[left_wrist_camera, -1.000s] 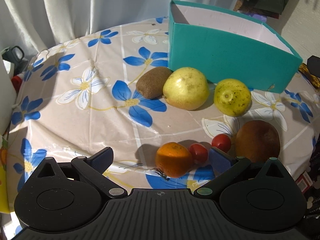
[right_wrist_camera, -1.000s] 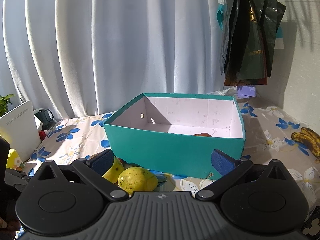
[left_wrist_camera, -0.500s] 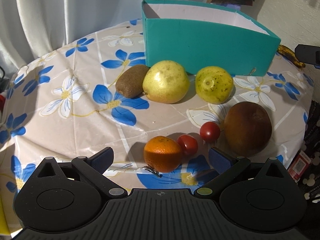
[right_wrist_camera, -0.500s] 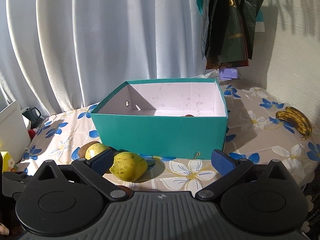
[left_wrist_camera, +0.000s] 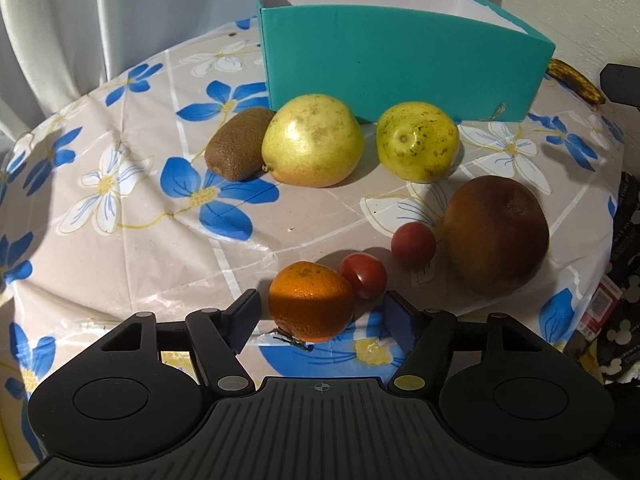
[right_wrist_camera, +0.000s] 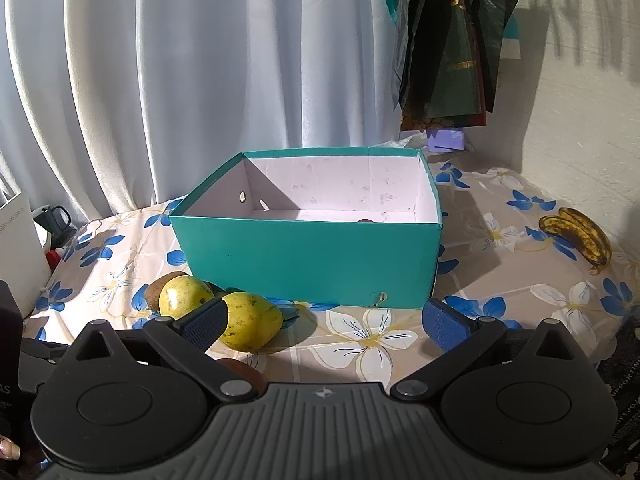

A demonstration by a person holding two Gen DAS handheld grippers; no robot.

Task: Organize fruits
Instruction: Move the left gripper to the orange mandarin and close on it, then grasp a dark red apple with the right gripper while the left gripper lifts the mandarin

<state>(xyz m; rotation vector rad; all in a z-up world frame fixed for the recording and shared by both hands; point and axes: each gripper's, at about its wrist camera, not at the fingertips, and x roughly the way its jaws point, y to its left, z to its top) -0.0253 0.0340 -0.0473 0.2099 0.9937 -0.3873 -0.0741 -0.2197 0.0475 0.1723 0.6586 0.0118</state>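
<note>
Around the orange (left_wrist_camera: 310,300), left claw (left_wrist_camera: 322,320) narrower than before, closing, untouched; right claw (right_wrist_camera: 322,322) released

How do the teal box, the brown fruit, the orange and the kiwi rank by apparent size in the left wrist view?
1. Teal box, clearly the largest.
2. Brown fruit.
3. Orange, though it lies nearest the camera, so it may look bigger than it is.
4. Kiwi, farther away, so its rank against the orange is unsure.
</note>
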